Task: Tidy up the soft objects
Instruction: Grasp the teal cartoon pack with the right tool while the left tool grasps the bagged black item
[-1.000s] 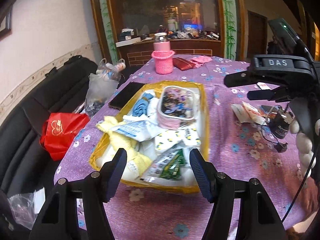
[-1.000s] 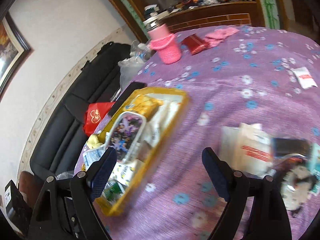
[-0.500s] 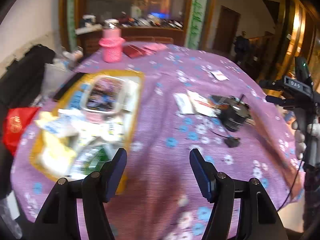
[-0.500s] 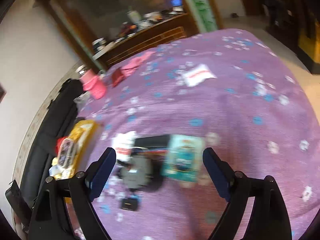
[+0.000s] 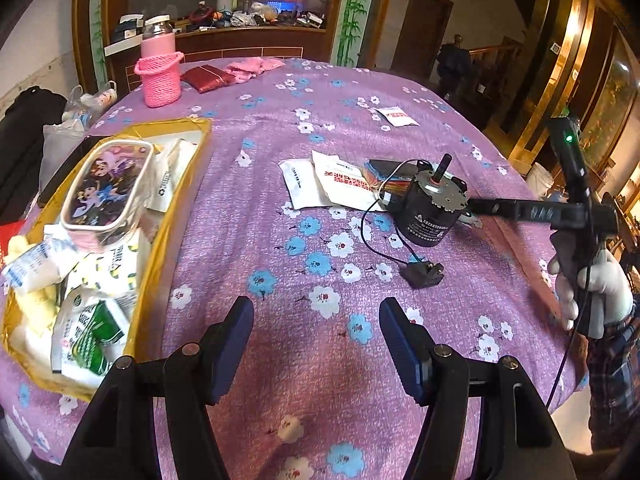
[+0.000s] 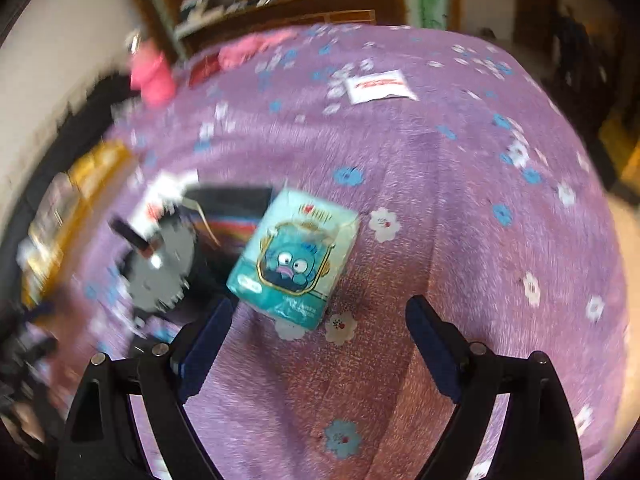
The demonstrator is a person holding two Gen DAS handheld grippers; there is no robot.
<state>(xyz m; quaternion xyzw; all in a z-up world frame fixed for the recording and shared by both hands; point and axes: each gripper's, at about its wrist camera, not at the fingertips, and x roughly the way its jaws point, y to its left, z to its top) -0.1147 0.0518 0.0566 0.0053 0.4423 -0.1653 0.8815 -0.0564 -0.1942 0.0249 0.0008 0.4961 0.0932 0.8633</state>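
A yellow box (image 5: 188, 168) at the table's left holds several soft packs and a cartoon pencil case (image 5: 106, 188). My left gripper (image 5: 316, 332) is open over bare purple cloth, to the right of the box, with nothing between its fingers. My right gripper (image 6: 320, 340) is open just in front of a teal cartoon tissue pack (image 6: 296, 256) lying flat on the cloth. The same gripper (image 5: 480, 205) shows at the right of the left wrist view, held by a gloved hand (image 5: 596, 284). White sachets (image 5: 320, 180) lie beside a black motor (image 5: 430, 208).
The motor's wire ends in a small black plug (image 5: 424, 274). A pink knitted bottle holder (image 5: 160, 76), a red pouch (image 5: 208, 78) and pink cloth (image 5: 252, 68) sit at the far edge. Another white sachet (image 5: 396, 116) lies far right. A black sofa (image 5: 20, 132) flanks the table's left.
Both grippers swung right, away from the yellow box. The right one came down toward the teal tissue pack, which now lies close before its fingers. Neither gripper's opening changed.
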